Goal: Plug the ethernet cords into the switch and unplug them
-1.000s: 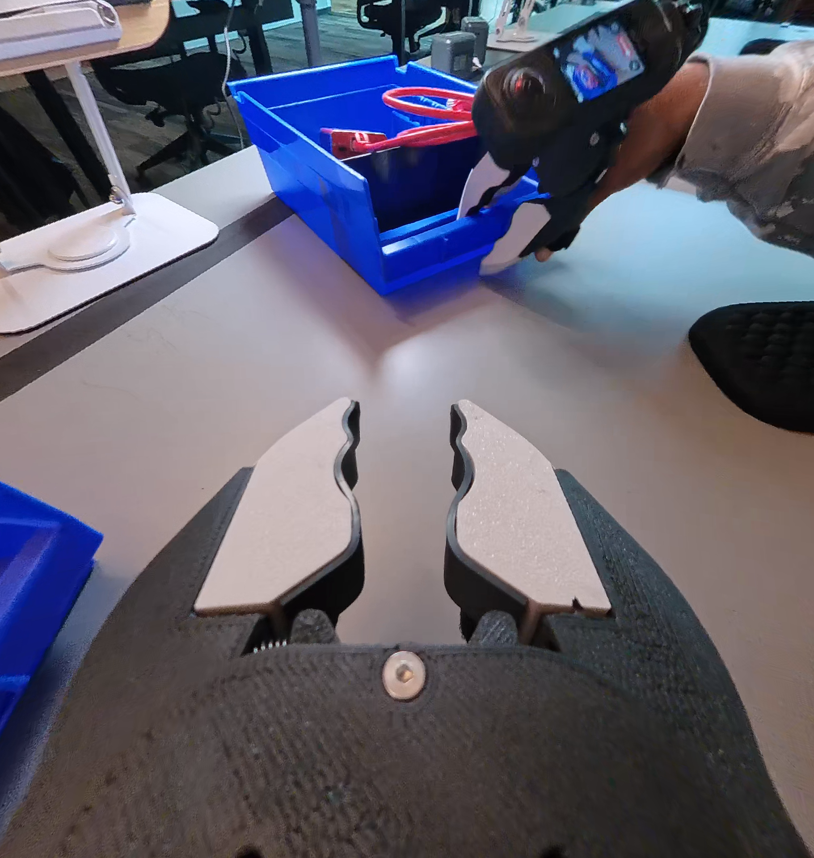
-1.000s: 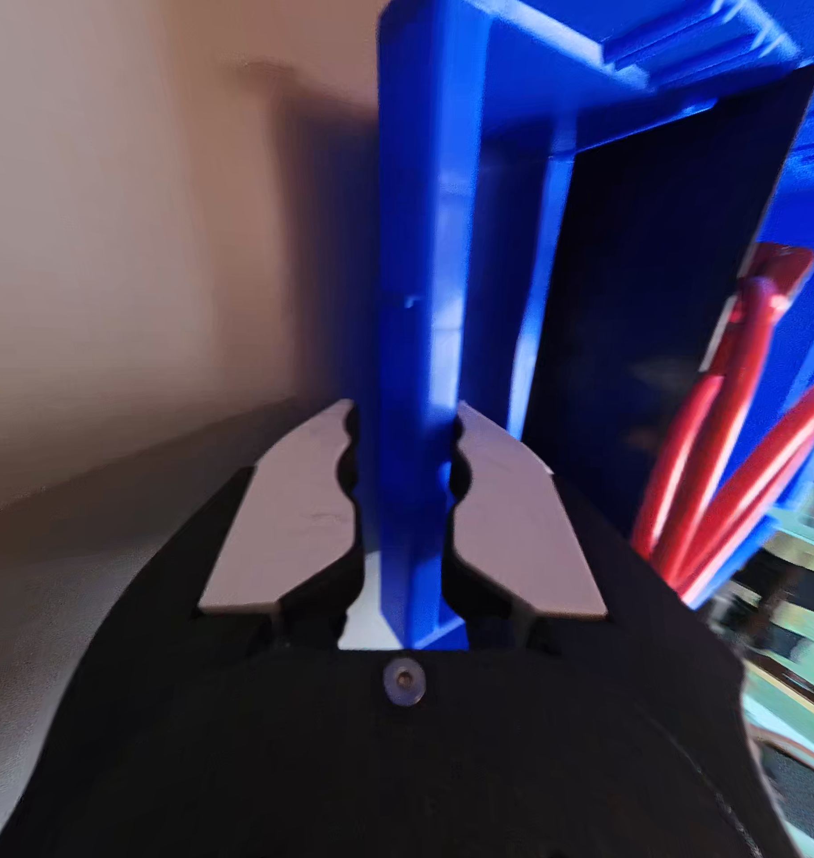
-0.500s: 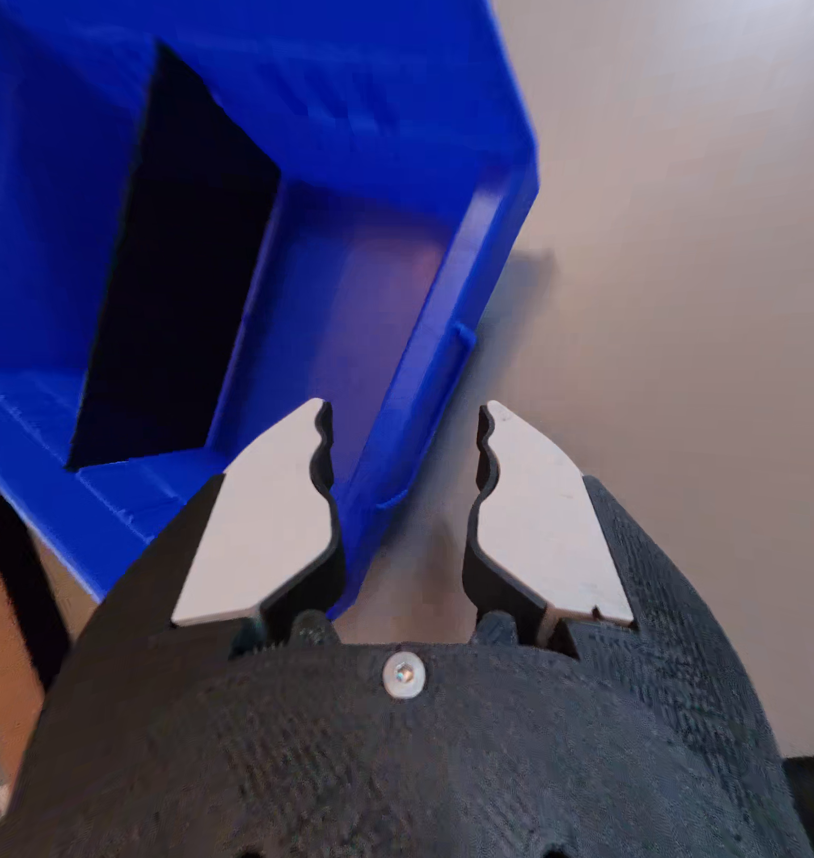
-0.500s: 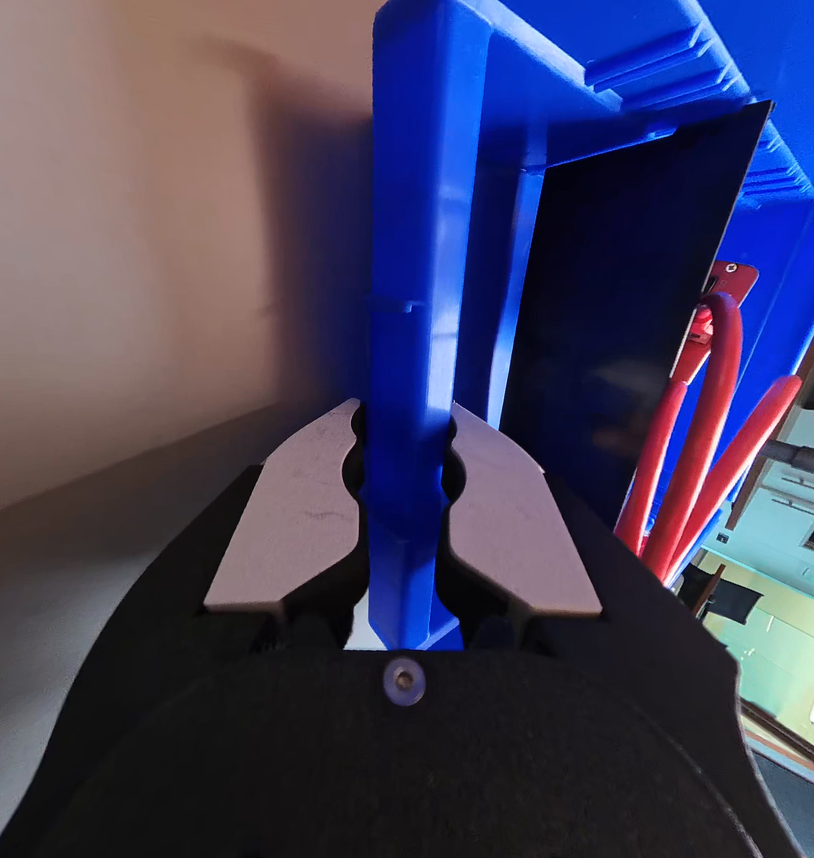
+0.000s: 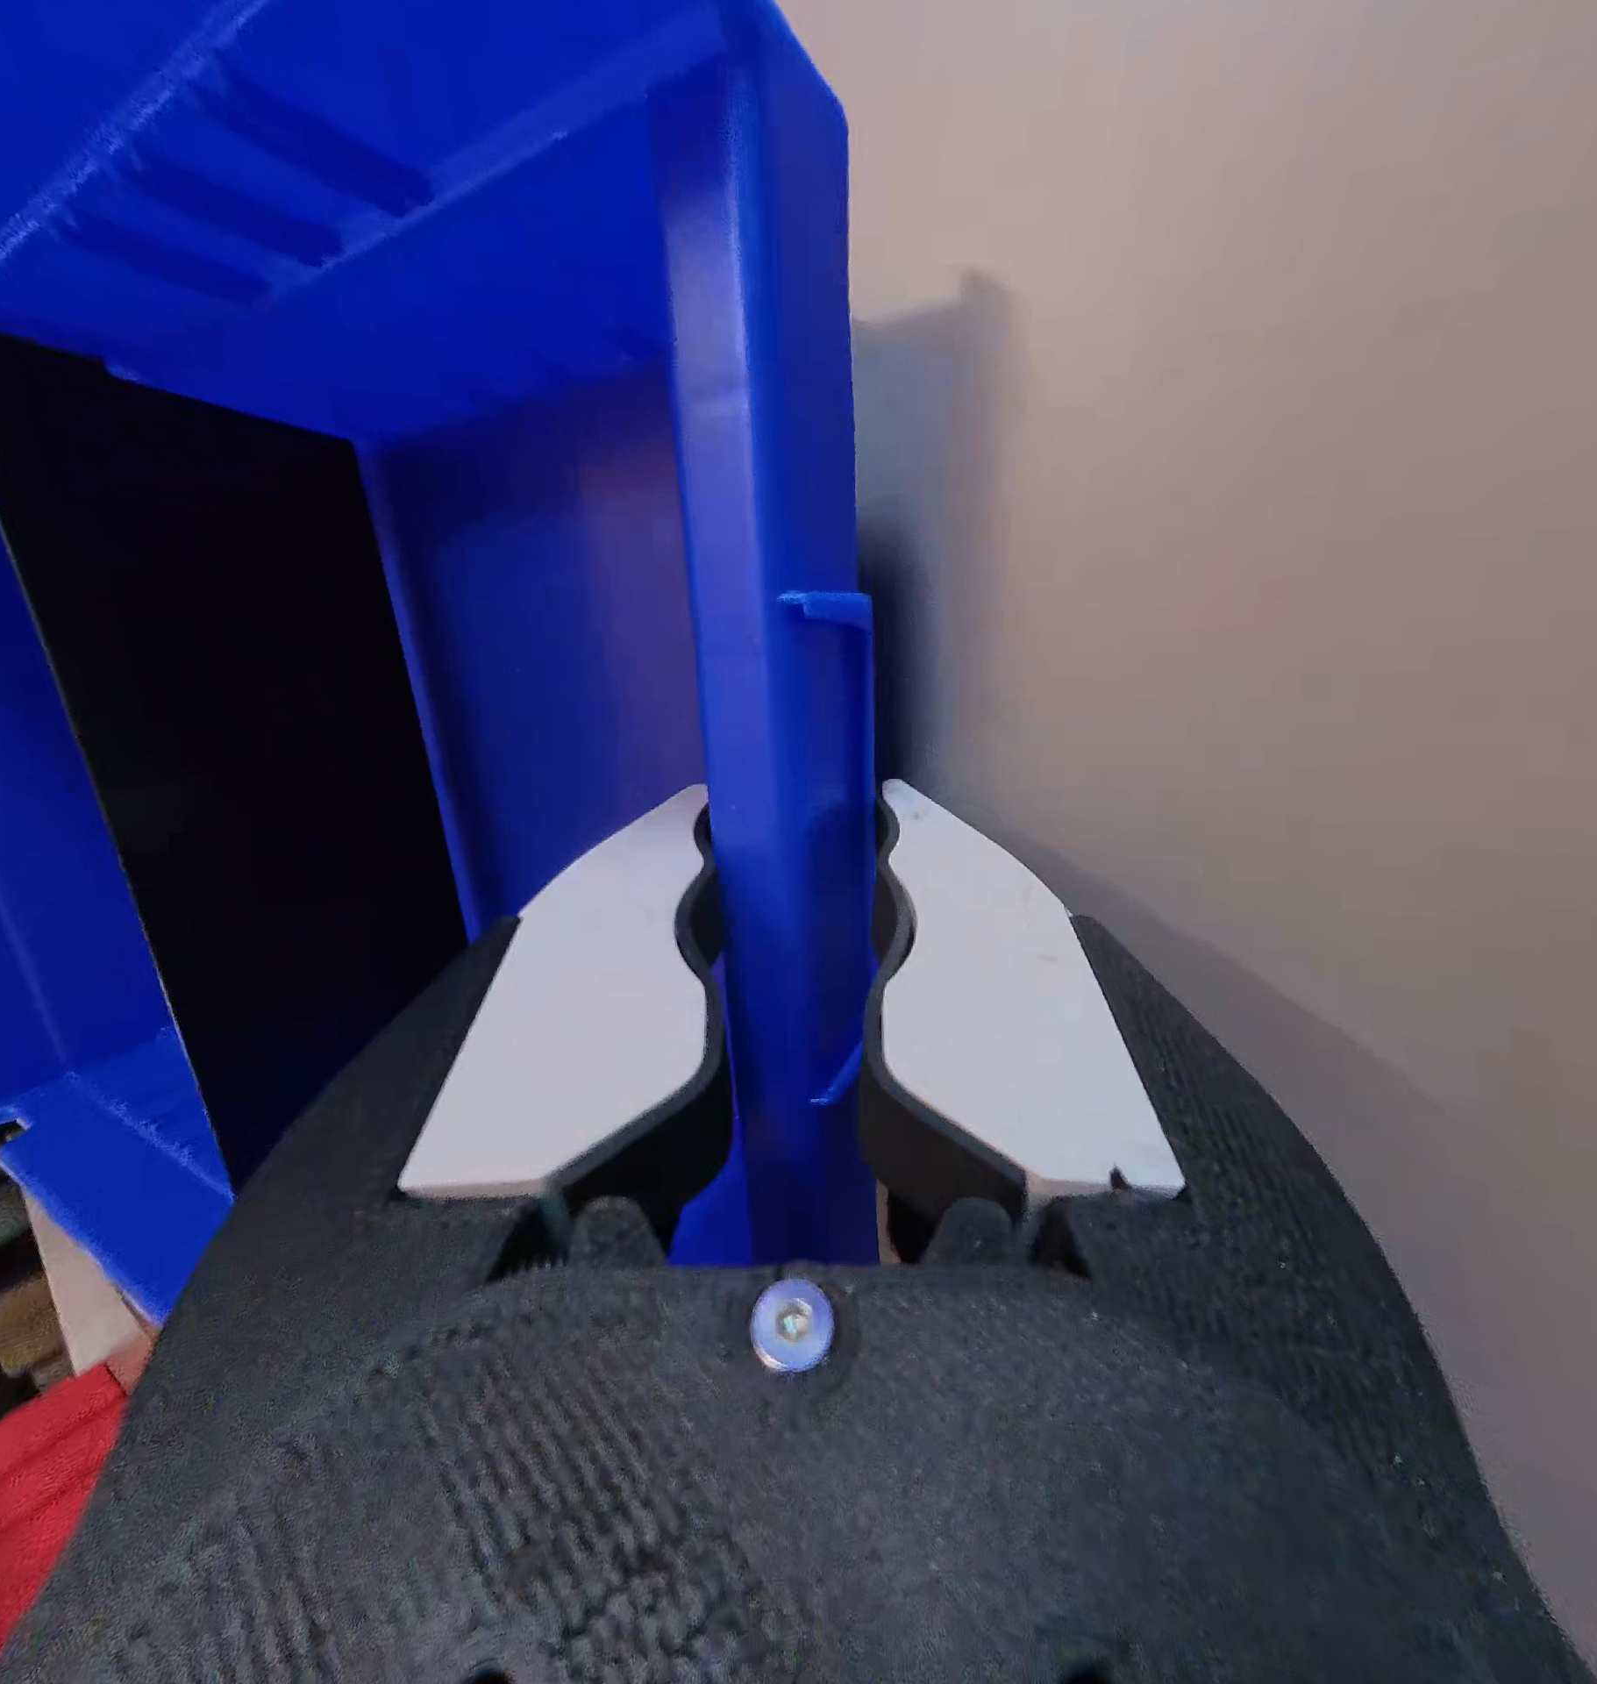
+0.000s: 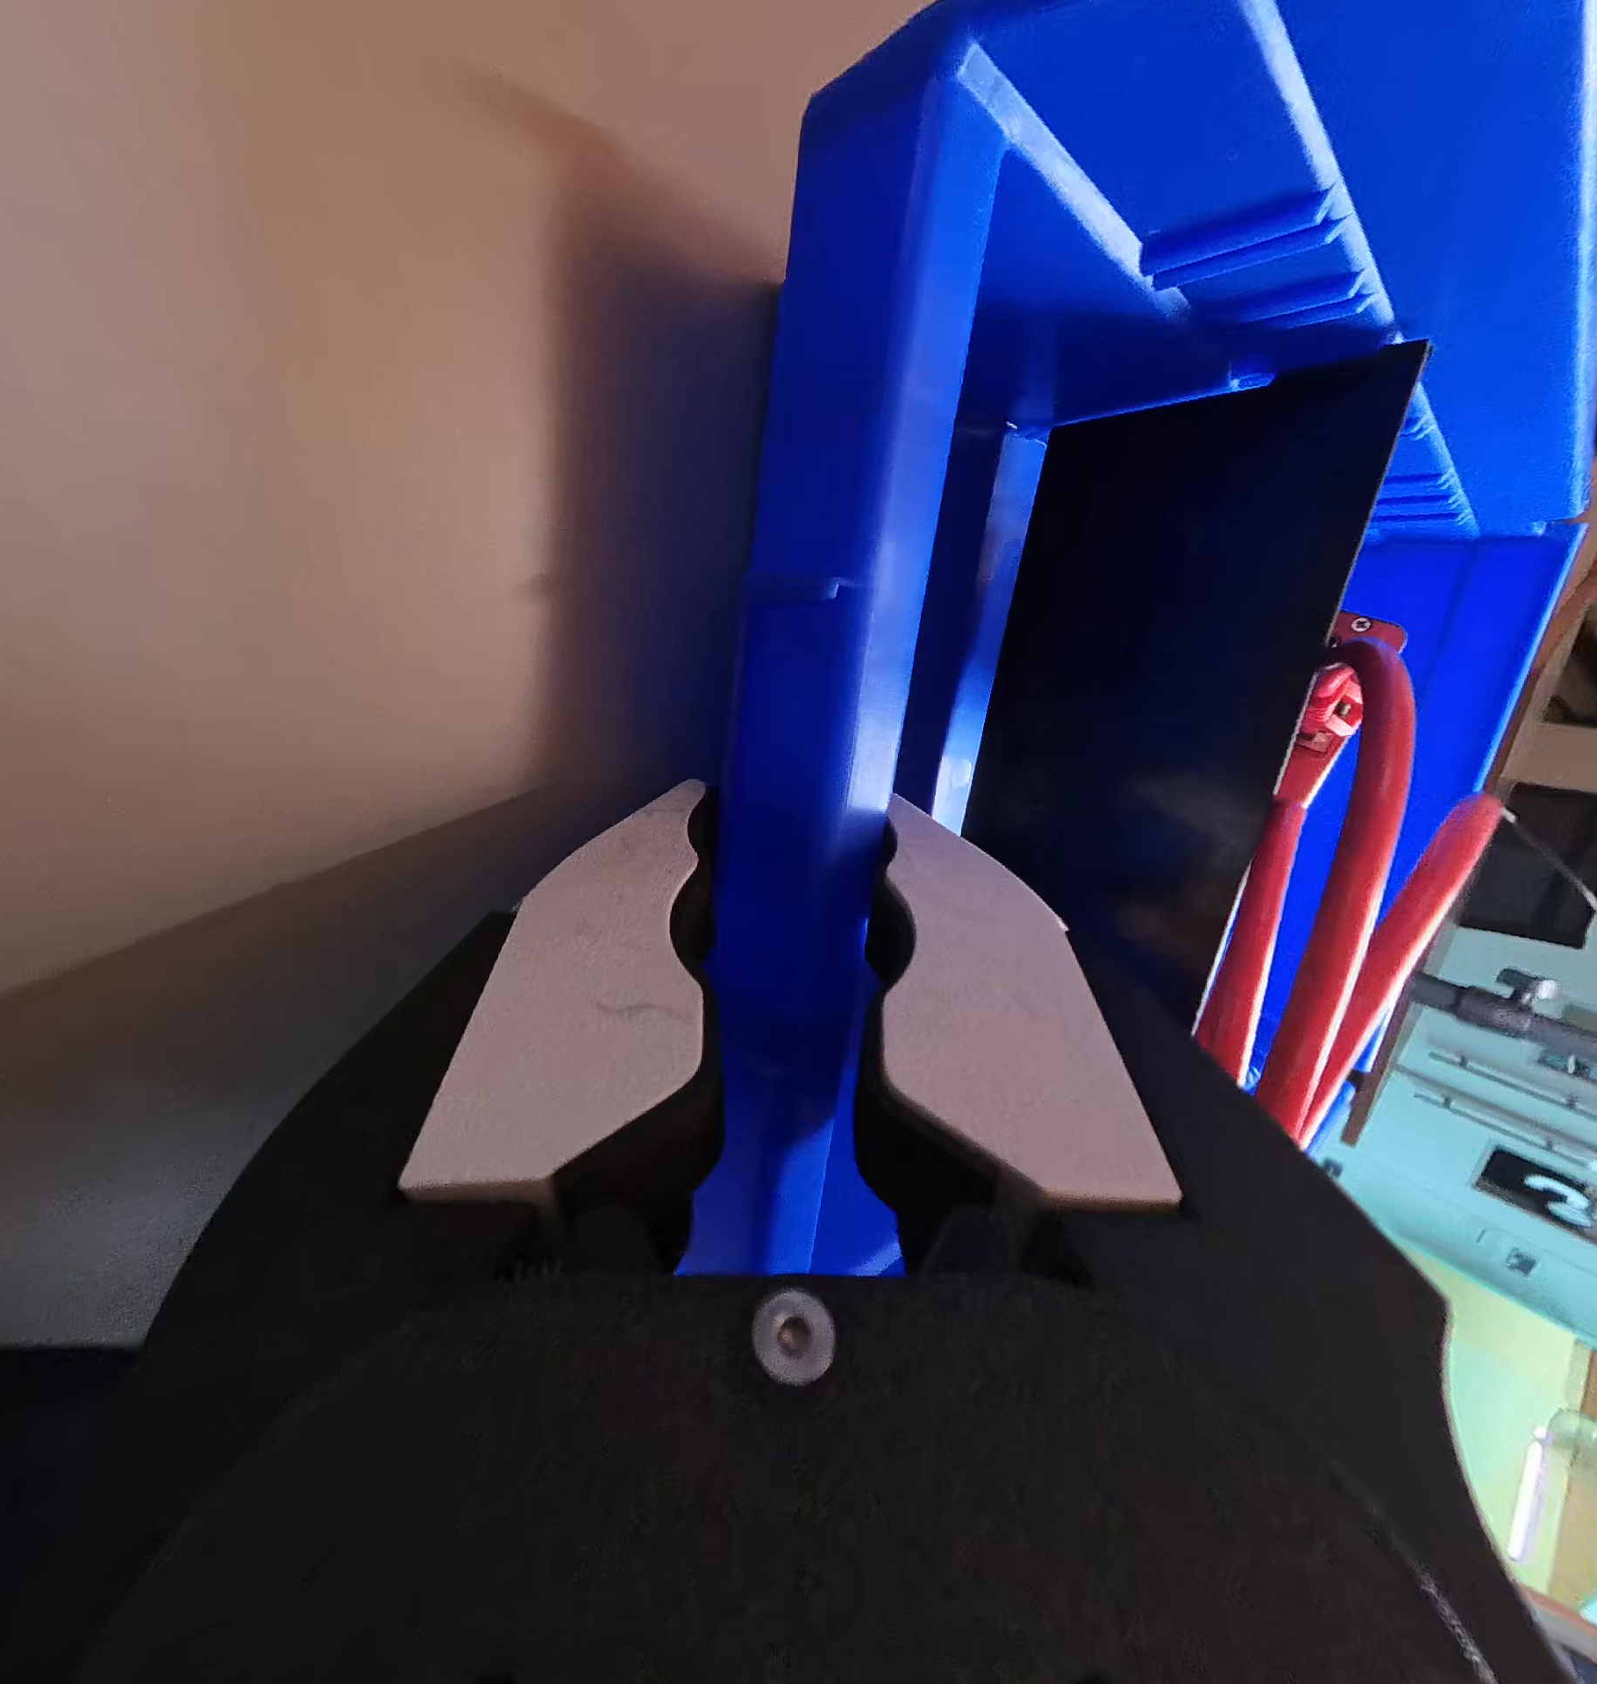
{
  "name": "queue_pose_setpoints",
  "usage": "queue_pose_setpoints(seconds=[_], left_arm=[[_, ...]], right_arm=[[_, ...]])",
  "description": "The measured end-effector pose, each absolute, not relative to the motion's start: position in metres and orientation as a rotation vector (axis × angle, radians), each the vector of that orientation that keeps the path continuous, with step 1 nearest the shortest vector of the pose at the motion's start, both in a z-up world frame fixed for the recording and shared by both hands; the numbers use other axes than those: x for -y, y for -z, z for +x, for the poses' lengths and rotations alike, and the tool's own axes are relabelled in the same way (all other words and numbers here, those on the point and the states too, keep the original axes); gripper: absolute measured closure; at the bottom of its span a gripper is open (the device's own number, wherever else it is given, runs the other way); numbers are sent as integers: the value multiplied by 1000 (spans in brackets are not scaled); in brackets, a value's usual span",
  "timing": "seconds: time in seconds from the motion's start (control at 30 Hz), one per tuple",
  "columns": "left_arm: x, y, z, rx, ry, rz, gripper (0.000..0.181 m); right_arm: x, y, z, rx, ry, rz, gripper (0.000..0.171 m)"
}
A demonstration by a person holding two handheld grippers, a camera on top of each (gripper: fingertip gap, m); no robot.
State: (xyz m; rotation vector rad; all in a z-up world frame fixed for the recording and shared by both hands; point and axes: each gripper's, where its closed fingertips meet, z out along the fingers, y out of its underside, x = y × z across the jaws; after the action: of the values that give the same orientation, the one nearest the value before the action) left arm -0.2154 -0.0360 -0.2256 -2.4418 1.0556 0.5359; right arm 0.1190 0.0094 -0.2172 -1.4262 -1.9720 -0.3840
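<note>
Smooth matte grey counter [image 5: 1277, 638] fills right of left wrist view; blue plastic bin [image 5: 758, 456] sits on it, shadow alongside. Right wrist view: second blue plastic bin [image 6: 867, 456] beside same tan-lit counter [image 6: 275, 456].

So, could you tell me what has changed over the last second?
The left gripper swung from the bare table to a blue bin and closed on its wall. The right gripper stayed clamped on the other blue bin's wall, red cords inside.

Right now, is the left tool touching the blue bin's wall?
Touching. The left wrist view shows the left tool closed on the blue bin wall, both fingers pressed against its sides with no gap.
</note>
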Motion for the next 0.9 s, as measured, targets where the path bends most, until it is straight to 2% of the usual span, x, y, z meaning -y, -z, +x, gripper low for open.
queue_pose_setpoints(seconds=[0.3, 0.47, 0.63, 0.77, 0.83, 0.9], left_arm=[[26, 224, -125, -1375, -475, -2202, 151], [26, 219, -97, -1486, -490, -1997, 150], [49, 175, -65, -1176, -81, -1947, 137], [83, 136, -15, -849, 419, -1885, 130], [92, 138, 9, -731, 543, -1895, 127], [90, 150, 23, -618, 549, -1924, 134]], right_arm=[[65, 217, 125, 2003, 270, -1321, 141], [119, 173, 122, 1804, -187, -1369, 136], [98, 106, 187, 1265, -364, -1518, 138], [59, 130, 233, 981, -381, -1748, 120], [55, 148, 220, 943, -464, -1825, 112], [51, 160, 201, 890, -512, -1862, 105]])
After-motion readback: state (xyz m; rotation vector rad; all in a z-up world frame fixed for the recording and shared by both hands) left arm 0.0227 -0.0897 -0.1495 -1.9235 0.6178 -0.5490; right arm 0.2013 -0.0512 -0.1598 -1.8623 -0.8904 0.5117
